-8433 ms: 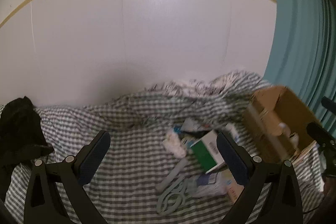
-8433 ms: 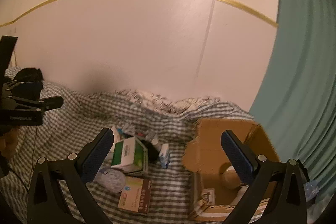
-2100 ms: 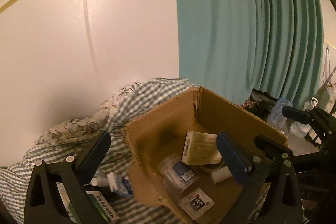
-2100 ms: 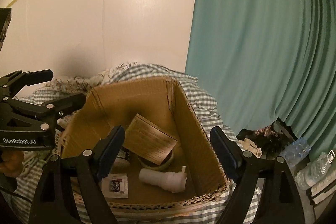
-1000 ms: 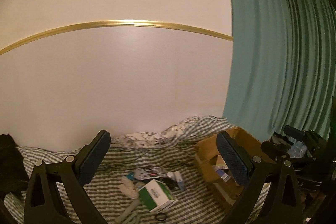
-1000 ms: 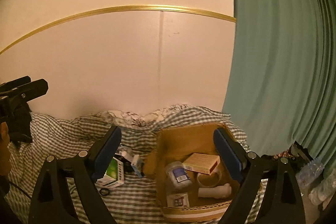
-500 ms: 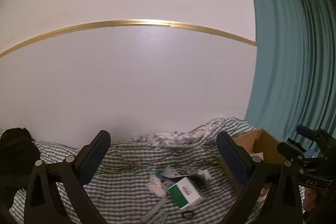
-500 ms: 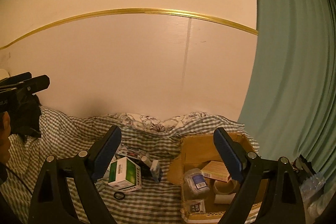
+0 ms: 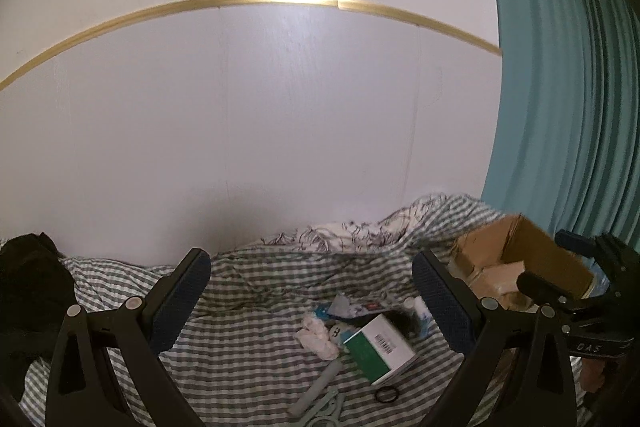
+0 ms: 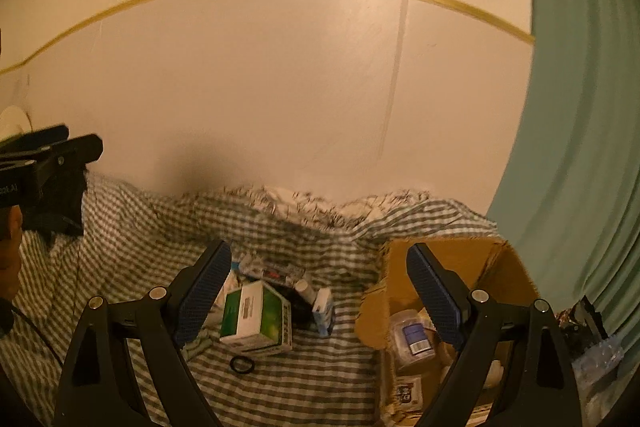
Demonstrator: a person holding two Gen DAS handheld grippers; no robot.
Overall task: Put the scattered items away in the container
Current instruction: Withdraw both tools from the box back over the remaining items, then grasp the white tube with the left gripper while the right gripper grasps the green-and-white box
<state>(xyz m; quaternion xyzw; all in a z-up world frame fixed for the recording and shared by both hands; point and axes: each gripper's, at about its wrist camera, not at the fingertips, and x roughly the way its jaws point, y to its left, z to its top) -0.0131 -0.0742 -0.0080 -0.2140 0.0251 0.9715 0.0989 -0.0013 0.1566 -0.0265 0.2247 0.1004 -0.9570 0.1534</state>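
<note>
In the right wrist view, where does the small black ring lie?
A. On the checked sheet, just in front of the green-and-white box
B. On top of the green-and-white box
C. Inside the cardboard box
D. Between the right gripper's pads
A: the black ring lies flat on the checked sheet, just nearer the camera than the green-and-white box, outside the cardboard box.

A brown cardboard box (image 10: 492, 259) stands open at the bed's right edge, holding a clear tub and packets. Left of it, on the checked cover, a green-and-white carton (image 10: 256, 319) lies tilted among small packets, a black ring (image 10: 242, 364) just before it.
</note>
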